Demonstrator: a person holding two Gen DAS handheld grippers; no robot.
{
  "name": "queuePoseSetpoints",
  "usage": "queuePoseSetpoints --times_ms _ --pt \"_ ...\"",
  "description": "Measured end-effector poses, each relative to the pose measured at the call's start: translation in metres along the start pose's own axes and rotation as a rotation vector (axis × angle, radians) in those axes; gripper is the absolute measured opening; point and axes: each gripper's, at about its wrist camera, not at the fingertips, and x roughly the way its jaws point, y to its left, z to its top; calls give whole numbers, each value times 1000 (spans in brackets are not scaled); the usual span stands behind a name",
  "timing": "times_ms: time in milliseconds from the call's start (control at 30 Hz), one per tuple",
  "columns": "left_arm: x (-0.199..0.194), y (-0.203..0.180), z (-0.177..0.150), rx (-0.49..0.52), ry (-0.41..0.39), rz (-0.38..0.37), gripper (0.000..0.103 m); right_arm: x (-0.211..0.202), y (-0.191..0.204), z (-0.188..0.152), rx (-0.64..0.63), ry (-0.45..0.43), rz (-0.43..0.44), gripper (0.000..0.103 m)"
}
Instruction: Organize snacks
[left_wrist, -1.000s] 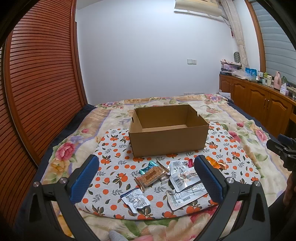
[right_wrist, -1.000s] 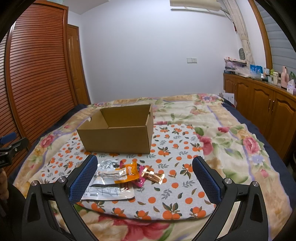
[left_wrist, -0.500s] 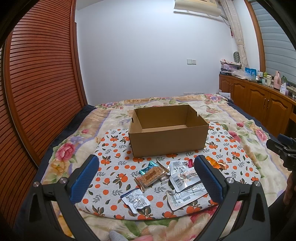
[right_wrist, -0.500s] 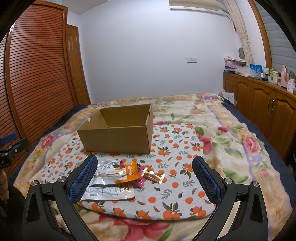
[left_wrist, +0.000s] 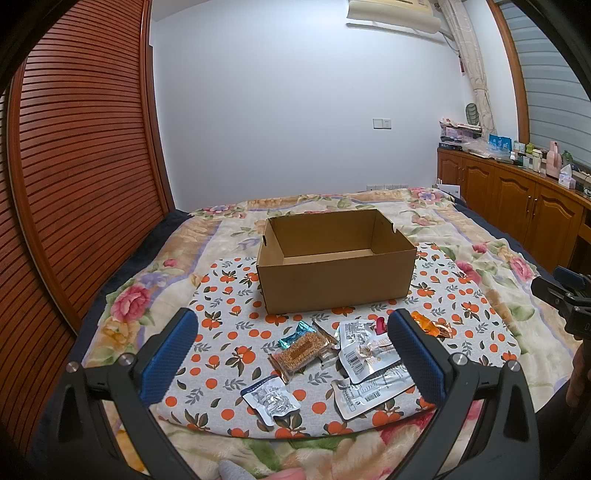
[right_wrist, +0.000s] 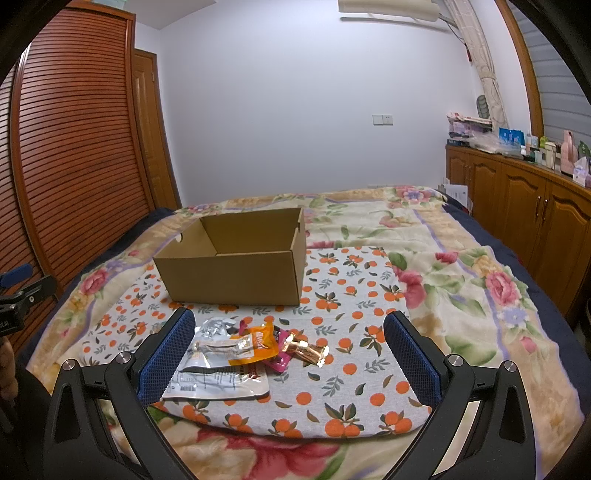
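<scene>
Snacks (left_wrist: 332, 354) lie scattered on the bed (right_wrist: 461, 280) between and just beyond both sets of wide-spread, empty fingers; cardboard box (left_wrist: 334, 266) sits open behind them. Best bet: drop onto one loose packet, pinch its edge, lift clear.

Packet print (left_wrist: 357, 363) too small to read, red snack (left_wrist: 380, 325) mostly hidden behind hand-held gripper finger (left_wrist: 415, 360), countertop clutter (right_wrist: 532, 146) indistinct

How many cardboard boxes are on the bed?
1. The open cardboard box sits on the orange-print cloth, behind the loose snack packets. Nothing shows inside it, though its near floor is hidden.
</scene>
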Motion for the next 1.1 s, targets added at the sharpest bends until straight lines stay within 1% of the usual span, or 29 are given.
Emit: queuePoseSetpoints --times_ms 967,1100 --pt "0 0 0 4 2 0 103 2 2 1 0 4 0 103" --pt "2 2 1 0 16 -22 103 6 4 2 2 22 15 103"
